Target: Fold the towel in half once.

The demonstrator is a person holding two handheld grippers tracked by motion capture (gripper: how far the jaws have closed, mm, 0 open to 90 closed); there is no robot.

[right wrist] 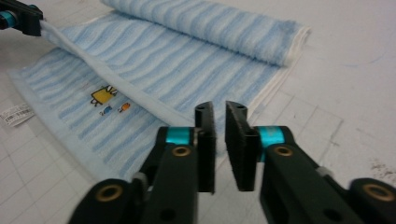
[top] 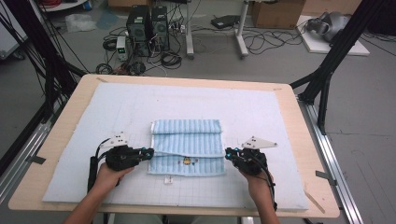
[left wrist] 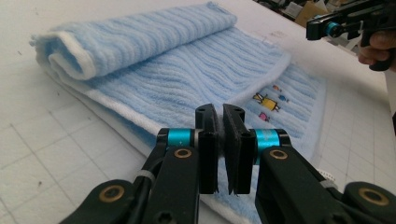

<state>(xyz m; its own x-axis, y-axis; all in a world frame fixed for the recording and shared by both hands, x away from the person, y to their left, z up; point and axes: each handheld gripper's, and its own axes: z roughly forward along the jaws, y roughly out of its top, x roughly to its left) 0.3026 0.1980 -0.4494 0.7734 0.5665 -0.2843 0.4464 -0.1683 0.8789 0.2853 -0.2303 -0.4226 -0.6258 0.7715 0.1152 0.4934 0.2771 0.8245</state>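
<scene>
- I can make out no readable word, brand or number anywhere on my feeds.
- The blue towel [top: 187,147] carries a small embroidered motif [right wrist: 103,94], a yellow figure with tiny coloured shapes beside it; it is a picture, not lettering.
- A white care tag [right wrist: 15,114] sticks out from the towel's edge with dark print on it, too small and blurred for me to read.
</scene>
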